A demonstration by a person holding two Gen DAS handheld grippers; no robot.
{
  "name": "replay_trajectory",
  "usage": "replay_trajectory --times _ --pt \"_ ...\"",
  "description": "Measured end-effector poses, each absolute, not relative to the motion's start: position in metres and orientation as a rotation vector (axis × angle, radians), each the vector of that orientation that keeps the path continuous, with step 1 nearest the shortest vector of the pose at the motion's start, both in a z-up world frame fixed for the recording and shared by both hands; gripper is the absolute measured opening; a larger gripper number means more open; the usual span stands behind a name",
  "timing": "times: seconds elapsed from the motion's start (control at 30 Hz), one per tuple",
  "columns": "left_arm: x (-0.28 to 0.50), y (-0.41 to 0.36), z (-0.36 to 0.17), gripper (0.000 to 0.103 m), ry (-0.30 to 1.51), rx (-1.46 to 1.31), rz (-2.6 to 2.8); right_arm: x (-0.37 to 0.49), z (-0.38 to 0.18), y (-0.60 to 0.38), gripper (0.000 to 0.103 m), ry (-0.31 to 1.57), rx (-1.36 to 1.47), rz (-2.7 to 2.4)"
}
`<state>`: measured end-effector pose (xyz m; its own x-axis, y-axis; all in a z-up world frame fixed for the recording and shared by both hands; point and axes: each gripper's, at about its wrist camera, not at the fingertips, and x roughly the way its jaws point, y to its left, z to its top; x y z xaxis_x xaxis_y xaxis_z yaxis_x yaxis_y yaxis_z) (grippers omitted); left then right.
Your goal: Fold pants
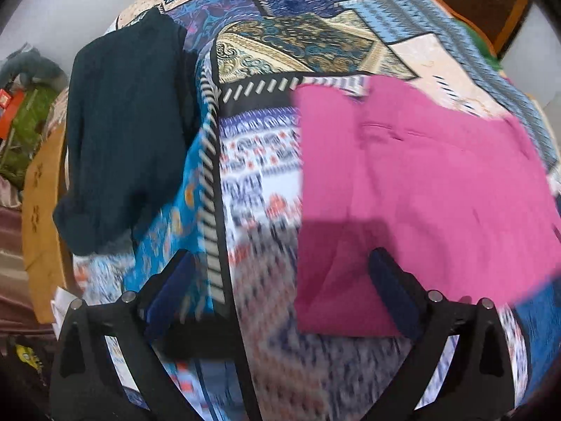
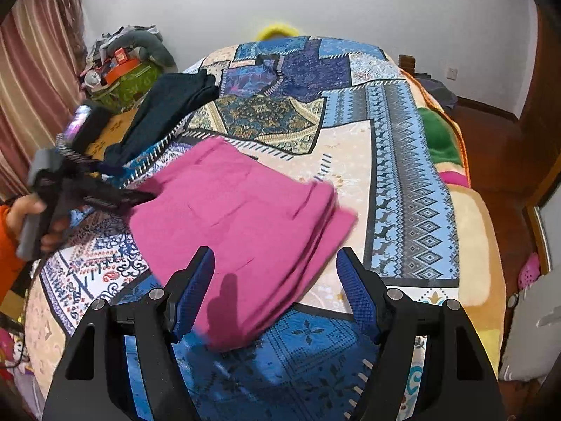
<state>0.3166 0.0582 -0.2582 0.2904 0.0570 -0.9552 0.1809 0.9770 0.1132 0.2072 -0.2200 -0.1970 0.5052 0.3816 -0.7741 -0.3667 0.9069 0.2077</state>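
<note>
Lying on one bedspread [image 2: 396, 182]: one pink pants [image 2: 245, 224], one dark garment [image 2: 164, 112].

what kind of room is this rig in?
Most likely a home bedroom. The pink pants lie on a bed under a patchwork quilt, with a curtain to one side and a wooden floor beside the bed.

Ahead of the right tool [image 2: 275, 294], past the folded pink pants [image 2: 242, 224], the patterned bedspread [image 2: 350, 147] lies bare up to the wall. To its left, the left tool [image 2: 115, 193] and the hand [image 2: 31, 210] holding it reach in over the pants' edge. A dark garment [image 2: 164, 112] lies beyond that. Between the left tool's [image 1: 280, 291] spread fingers [image 1: 392, 294] is bare bedspread and the pants' near corner; the dark garment lies ahead to its left.
</note>
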Motion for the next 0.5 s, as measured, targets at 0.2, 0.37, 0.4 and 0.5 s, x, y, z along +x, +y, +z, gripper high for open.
replay_trajectory --times 0.2,0.37,0.4,0.5 --pt "0.286 0.056 -0.242 0.1 1.208 0.224 -0.068 0.221 -0.218 -0.216 0.068 1.015 0.046 0.458" --pt "0.279 0.055 -0.23 0.062 1.158 0.181 -0.138 0.227 -0.22 -0.218 0.066 1.039 0.102 0.479" --pt "0.278 0.053 -0.23 0.053 1.149 0.184 -0.15 0.227 -0.22 -0.217 0.06 1.04 0.099 0.481" --pt "0.281 0.046 -0.235 0.034 1.159 0.182 -0.179 0.228 -0.224 -0.207 0.046 1.057 0.047 0.501"
